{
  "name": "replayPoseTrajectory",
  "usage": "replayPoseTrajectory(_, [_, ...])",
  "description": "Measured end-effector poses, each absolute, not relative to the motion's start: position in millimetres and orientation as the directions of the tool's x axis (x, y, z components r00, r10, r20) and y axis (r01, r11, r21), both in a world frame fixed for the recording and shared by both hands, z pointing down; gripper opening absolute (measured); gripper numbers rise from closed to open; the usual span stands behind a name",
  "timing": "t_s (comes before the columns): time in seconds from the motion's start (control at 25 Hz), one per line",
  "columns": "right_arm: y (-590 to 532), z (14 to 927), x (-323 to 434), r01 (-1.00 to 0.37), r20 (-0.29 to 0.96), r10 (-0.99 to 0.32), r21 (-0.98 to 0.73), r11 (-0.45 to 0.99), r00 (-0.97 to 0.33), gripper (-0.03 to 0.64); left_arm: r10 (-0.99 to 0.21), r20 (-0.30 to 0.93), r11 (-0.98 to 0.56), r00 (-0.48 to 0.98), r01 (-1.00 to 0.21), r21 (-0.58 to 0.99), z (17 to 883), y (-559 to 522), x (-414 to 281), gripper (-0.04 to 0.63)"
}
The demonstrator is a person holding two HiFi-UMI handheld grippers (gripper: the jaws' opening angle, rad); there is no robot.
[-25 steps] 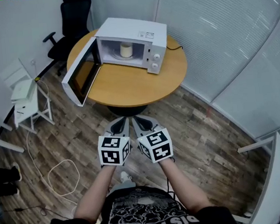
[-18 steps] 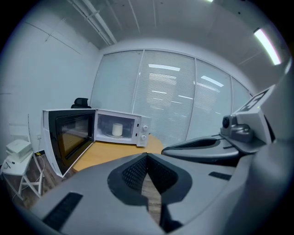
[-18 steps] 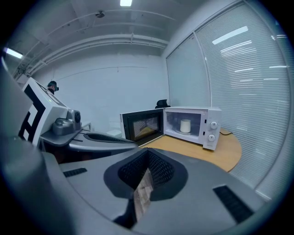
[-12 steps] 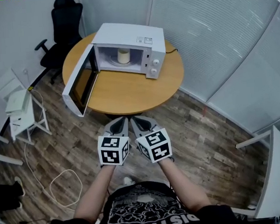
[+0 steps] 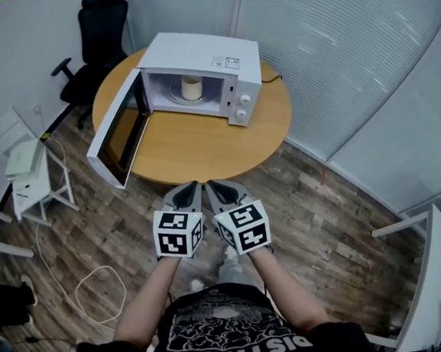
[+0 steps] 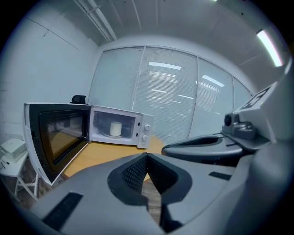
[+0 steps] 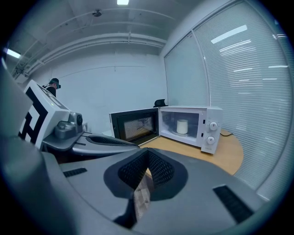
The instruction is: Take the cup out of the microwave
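**Cup standing in the open microwave, both grippers clenched**

The cup [image 5: 190,87], pale and upright, is being sheltered in the middle of the microwave [image 5: 202,54] cavity, clear of its walls. The microwave's door [image 5: 114,138] is being left swung wide open on the side away from the two control knobs [image 5: 239,107]. The microwave is being carried by a round wooden table [image 5: 202,146], towards the table's far part, with bare tabletop lying in front of the cavity. A black office chair [image 5: 94,44] is being seen beyond the microwave, on the door's side.

In front of the microwave and well apart from it, short of the table's near edge, the left gripper [image 5: 190,188] and the right gripper [image 5: 212,186] are being held just beside each other over the wooden floor [image 5: 324,223], both aimed towards the microwave. The left gripper's fingers [image 6: 133,172] are being kept clenched tip to tip, gripping nothing. The right gripper's fingers [image 7: 158,170] are likewise being kept clenched at their tips, a sliver of floor showing behind them. The cup is being framed past the fingertips in both gripper views.
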State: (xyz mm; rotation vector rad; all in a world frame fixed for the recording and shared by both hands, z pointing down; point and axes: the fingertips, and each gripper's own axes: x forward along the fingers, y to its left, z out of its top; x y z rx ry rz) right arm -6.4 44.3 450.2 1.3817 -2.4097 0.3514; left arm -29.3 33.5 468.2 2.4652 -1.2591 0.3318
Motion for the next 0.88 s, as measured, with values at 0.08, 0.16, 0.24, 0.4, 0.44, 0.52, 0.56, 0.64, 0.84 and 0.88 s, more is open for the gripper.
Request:
replayPoseTrajectory(0.08, [30, 454, 3, -0.861, 0.408, -0.777, -0.052, 0.505, -0.48, 0.015, -0.74, 0.364, -0.532, 0.566, -0.823, 0.199, 470, 20, -20, 0.009])
replayPoseTrajectory(0.16, [16, 456, 14, -0.855, 0.407, -0.77, -0.06, 0.515, -0.492, 0.015, -0.747, 0.367, -0.52, 0.555, -0.831, 0.198, 472, 5, -9, 0.009])
replayPoseTrajectory(0.24, [0, 456, 25, -0.849, 0.405, -0.763, -0.065, 0.525, -0.503, 0.015, -0.754, 0.368, -0.509, 0.543, -0.839, 0.194, 471, -10, 1, 0.009])
replayPoseTrajectory(0.4, [-29, 459, 46, -0.839, 0.406, -0.751, -0.078, 0.539, -0.52, 0.015, -0.764, 0.372, -0.493, 0.527, -0.849, 0.191, 471, -39, 23, 0.009])
replayPoseTrajectory(0.44, [-35, 460, 51, -0.837, 0.405, -0.749, -0.081, 0.542, -0.524, 0.015, -0.766, 0.375, -0.488, 0.523, -0.852, 0.19, 472, -45, 27, 0.009])
replayPoseTrajectory(0.52, [-47, 461, 61, -0.832, 0.405, -0.744, -0.085, 0.549, -0.532, 0.015, -0.768, 0.384, -0.477, 0.512, -0.858, 0.19, 476, -56, 36, 0.009])
replayPoseTrajectory(0.56, [-52, 462, 65, -0.829, 0.405, -0.74, -0.088, 0.553, -0.537, 0.015, -0.769, 0.388, -0.473, 0.508, -0.861, 0.189, 477, -60, 40, 0.009])
replayPoseTrajectory(0.64, [-63, 463, 74, -0.823, 0.405, -0.734, -0.094, 0.56, -0.545, 0.015, -0.772, 0.392, -0.465, 0.5, -0.865, 0.187, 479, -70, 49, 0.009])
replayPoseTrajectory(0.84, [-85, 464, 90, -0.808, 0.397, -0.72, -0.111, 0.578, -0.57, 0.015, -0.78, 0.41, -0.443, 0.472, -0.88, 0.172, 483, -89, 64, 0.009])
replayPoseTrajectory(0.88, [-88, 465, 92, -0.805, 0.394, -0.717, -0.114, 0.582, -0.575, 0.015, -0.782, 0.412, -0.438, 0.467, -0.883, 0.169, 483, -92, 67, 0.009])
